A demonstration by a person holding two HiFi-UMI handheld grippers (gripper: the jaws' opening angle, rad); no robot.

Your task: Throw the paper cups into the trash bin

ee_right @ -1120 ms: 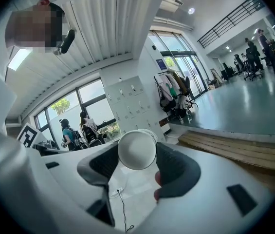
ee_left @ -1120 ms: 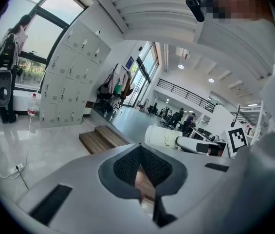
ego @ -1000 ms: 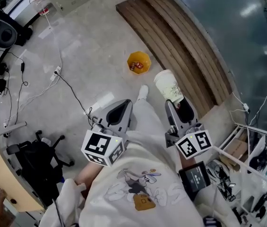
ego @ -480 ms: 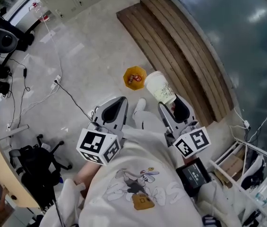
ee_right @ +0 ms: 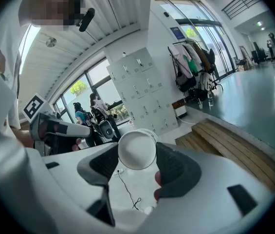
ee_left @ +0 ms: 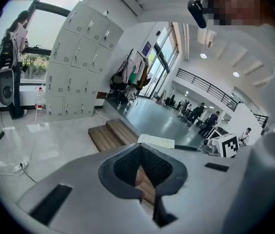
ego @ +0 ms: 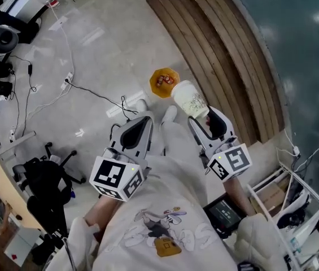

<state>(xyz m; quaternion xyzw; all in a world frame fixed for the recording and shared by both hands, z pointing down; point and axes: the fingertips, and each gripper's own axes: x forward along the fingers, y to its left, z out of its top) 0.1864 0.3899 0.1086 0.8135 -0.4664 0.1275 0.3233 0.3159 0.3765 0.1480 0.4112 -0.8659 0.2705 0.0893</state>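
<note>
Right gripper: jaws clamped on a white paper cup, whose base faces the gripper camera. The cup's green print is illegible. In the head view the cup is held above the floor, just beside the orange trash bin. Left gripper: jaws closed together, nothing between them.

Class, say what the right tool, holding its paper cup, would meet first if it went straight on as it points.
From above, the right tool and paper cup aim at the orange bin; height is unclear, so it may pass over.
</note>
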